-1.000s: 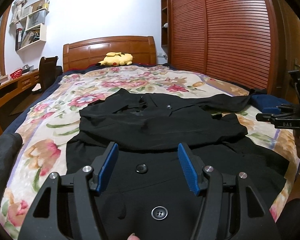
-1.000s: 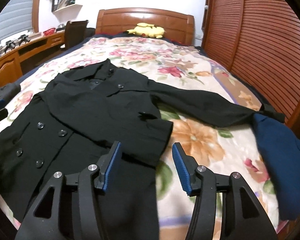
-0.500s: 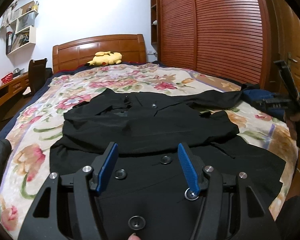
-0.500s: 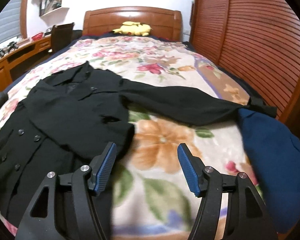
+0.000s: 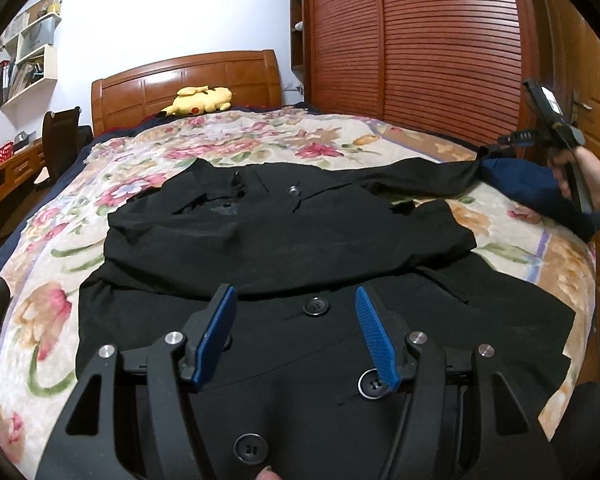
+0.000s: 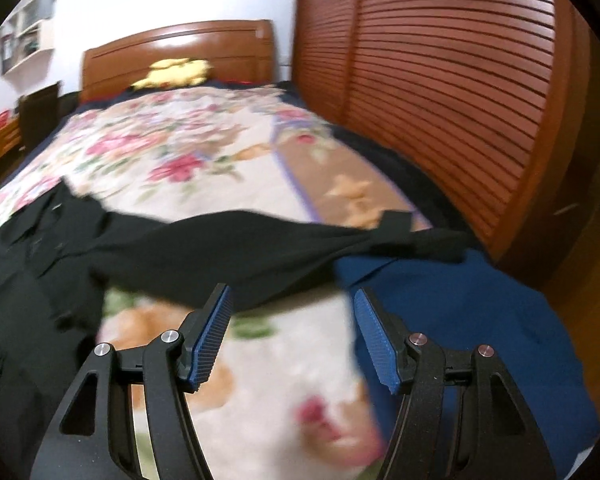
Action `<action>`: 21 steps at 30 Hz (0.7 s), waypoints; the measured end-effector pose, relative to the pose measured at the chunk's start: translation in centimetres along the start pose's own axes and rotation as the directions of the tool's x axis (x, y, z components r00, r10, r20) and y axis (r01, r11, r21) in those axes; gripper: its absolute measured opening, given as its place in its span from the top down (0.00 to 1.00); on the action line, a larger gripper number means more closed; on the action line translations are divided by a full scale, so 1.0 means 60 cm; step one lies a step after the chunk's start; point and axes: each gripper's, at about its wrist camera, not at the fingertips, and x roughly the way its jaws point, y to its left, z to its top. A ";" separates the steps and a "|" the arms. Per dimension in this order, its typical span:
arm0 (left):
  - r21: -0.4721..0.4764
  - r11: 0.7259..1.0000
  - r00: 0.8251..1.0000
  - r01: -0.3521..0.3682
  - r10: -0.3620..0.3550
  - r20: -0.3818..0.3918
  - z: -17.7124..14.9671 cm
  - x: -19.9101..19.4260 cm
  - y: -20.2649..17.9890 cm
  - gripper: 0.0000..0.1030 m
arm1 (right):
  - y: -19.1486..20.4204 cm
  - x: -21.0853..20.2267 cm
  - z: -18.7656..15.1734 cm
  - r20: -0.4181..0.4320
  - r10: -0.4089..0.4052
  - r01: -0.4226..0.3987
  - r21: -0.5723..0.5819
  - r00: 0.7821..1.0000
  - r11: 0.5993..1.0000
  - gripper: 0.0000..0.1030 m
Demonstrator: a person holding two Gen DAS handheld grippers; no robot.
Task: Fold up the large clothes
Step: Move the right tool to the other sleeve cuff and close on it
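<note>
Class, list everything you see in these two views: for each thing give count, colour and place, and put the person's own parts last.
coat: one, black, spread on the bed, one sleeve folded across its chest, the other stretched out sideways.
blue garment: one, navy, at the bed's edge by the outstretched cuff.
bedspread: one, floral, covering the bed.
plush toy: one, yellow, by the headboard.
headboard: one, brown wood.
wardrobe doors: brown, slatted, beside the bed.
wall shelves: white, upper left.
chair: one, dark, by the desk.
left gripper: open, above the coat's front.
right gripper: open, empty, above the bedspread.
</note>
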 end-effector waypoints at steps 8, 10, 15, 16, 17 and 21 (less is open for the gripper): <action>-0.003 1.000 1.000 -0.003 0.003 -0.019 -0.002 0.010 0.003 0.41 | -0.065 0.070 0.048 -0.057 -0.102 0.106 0.082 0.993 0.991 0.37; -0.004 1.000 1.000 -0.002 0.002 -0.025 -0.004 0.012 0.004 0.41 | -0.077 0.094 0.049 -0.092 -0.127 0.136 0.097 0.988 0.986 0.37; -0.002 1.000 0.999 -0.004 0.004 -0.035 -0.004 0.017 0.005 0.40 | -0.098 0.146 0.041 -0.154 -0.154 0.173 0.117 0.976 0.978 0.37; -0.002 1.000 0.999 -0.004 0.004 -0.037 -0.005 0.018 0.005 0.40 | -0.098 0.153 0.039 -0.167 -0.158 0.178 0.114 0.973 0.977 0.37; -0.002 1.000 0.999 -0.004 0.004 -0.039 -0.005 0.019 0.004 0.40 | -0.098 0.158 0.038 -0.174 -0.163 0.183 0.109 0.971 0.977 0.37; -0.001 1.000 0.999 -0.006 0.006 -0.046 -0.005 0.021 0.004 0.40 | -0.097 0.174 0.039 -0.174 -0.178 0.196 0.095 0.969 0.976 0.37</action>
